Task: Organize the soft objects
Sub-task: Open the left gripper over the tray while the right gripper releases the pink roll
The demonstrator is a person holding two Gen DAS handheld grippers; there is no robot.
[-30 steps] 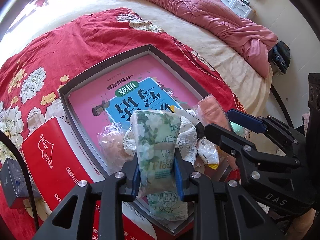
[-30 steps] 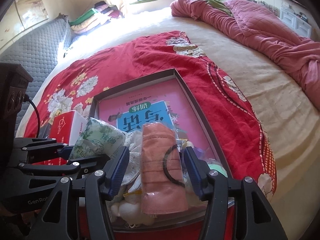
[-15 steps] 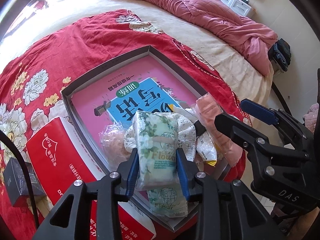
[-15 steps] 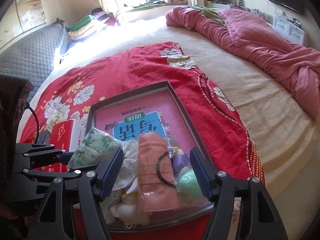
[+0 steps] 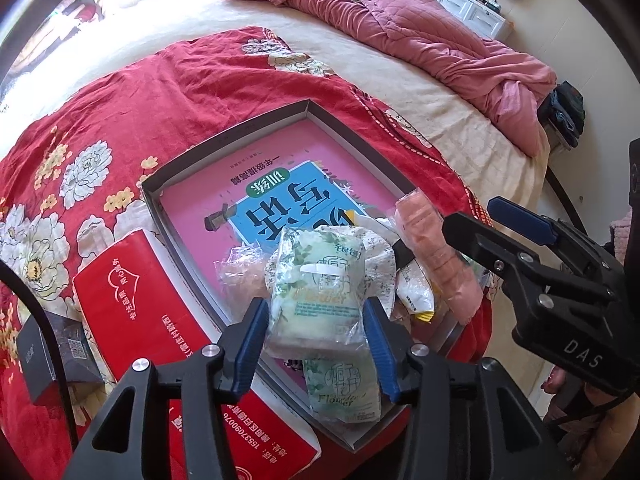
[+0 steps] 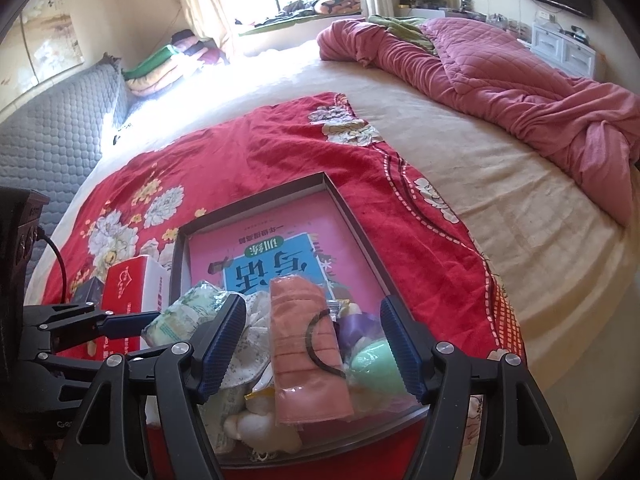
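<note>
Floral tissue pack (image 5: 320,280) sits between the opening left gripper (image 5: 316,344) jaws, pads clear, released onto the box (image 5: 224,136) pile. Right gripper (image 6: 316,344) spread around pink bagged towel (image 6: 308,356), likewise dropped in for sorting.

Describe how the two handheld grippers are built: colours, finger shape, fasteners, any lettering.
Both are matte black, angular linkage frames joined with silver round-head bolts. The left gripper has smooth blue pads on its fingers. The right gripper carries blue pads with a fine ribbed texture; seen from the left wrist view, its body bears white letters "DAS". A black cable runs beside the left gripper's body. No sleeve shows.
</note>
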